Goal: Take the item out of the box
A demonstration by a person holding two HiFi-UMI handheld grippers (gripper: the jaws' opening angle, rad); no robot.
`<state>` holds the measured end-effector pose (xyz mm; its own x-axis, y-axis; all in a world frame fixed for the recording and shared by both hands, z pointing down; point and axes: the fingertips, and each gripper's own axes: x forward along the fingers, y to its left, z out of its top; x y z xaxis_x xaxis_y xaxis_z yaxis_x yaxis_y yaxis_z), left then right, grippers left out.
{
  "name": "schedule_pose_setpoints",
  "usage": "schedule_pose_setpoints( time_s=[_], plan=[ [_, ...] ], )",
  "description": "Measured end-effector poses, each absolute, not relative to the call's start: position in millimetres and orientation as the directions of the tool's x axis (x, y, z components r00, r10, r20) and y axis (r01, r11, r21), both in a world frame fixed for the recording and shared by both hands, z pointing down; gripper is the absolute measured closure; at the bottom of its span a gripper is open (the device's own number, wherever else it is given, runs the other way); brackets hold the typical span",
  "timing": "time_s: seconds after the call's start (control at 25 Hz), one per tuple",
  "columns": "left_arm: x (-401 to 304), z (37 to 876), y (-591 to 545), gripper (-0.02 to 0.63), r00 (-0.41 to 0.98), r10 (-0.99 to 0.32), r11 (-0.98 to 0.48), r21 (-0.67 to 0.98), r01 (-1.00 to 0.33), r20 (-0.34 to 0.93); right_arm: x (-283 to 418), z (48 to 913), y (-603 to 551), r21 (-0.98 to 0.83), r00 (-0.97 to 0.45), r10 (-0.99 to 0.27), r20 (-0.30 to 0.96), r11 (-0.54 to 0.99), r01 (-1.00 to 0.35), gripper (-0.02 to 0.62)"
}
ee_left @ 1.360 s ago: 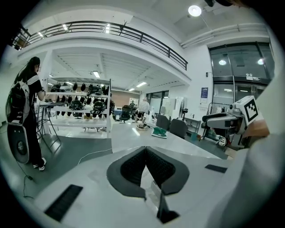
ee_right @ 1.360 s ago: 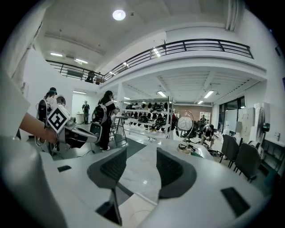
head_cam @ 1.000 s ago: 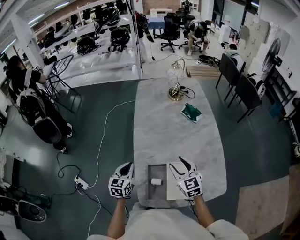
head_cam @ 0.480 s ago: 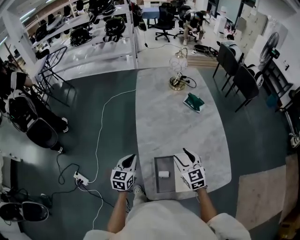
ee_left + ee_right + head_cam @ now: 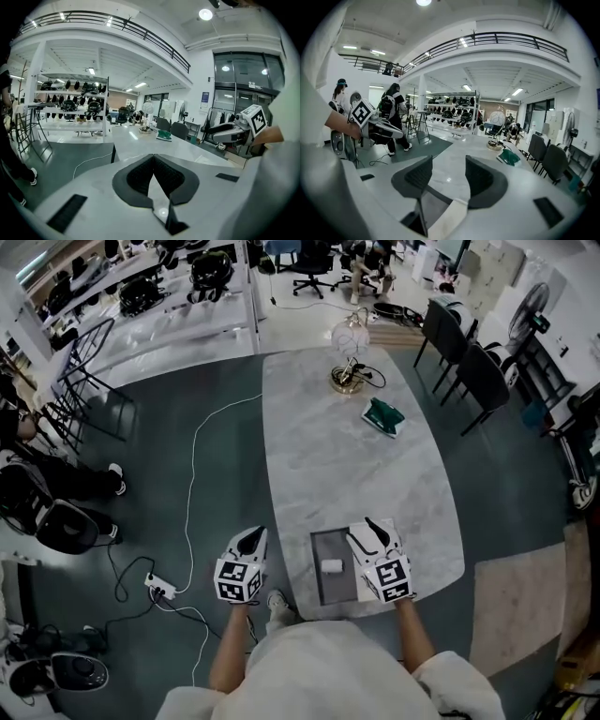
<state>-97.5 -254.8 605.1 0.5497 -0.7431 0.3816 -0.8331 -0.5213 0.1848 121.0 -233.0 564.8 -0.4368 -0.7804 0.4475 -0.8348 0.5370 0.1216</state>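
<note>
A shallow grey box point(image 5: 322, 585) lies open at the near end of the marble table point(image 5: 337, 465), and a small white item point(image 5: 331, 566) rests inside it. The box's white lid point(image 5: 354, 568) lies along its right side. My right gripper point(image 5: 366, 532) hovers over that right side, open, with nothing between its jaws. In the right gripper view the box point(image 5: 429, 204) and its white lid edge point(image 5: 447, 219) sit just under the right gripper point(image 5: 449, 171). My left gripper point(image 5: 251, 540) hangs left of the table over the floor. Its jaws are shut on nothing in the left gripper view point(image 5: 153, 160).
A gold-based glass lamp point(image 5: 348, 379) and a green object point(image 5: 382, 415) stand at the table's far end. A white cable point(image 5: 192, 484) and a power strip point(image 5: 159, 589) lie on the floor to the left. Dark chairs point(image 5: 473, 371) stand to the right, and shelves with helmets point(image 5: 178, 287) at the back.
The head view has shifted, so the table and box sit slightly higher in the picture. Both grippers keep their places beside the box, with their jaws unchanged.
</note>
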Motion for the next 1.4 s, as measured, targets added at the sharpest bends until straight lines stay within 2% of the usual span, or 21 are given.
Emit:
schedule_pose_setpoints(
  time_s=[1.04, 1.4],
  plan=[
    [-99, 655, -213, 0.592, 0.570, -0.685, -0.506, 0.266, -0.821, 0.454, 102, 627, -183, 0.063, -0.444, -0.673, 0.591, 0.588, -0.807, 0.380],
    [-99, 669, -199, 0.592, 0.565, -0.677, -0.489, 0.286, -0.824, 0.471, 92, 651, -161, 0.031, -0.476, -0.595, 0.647, 0.644, -0.764, 0.380]
  ],
)
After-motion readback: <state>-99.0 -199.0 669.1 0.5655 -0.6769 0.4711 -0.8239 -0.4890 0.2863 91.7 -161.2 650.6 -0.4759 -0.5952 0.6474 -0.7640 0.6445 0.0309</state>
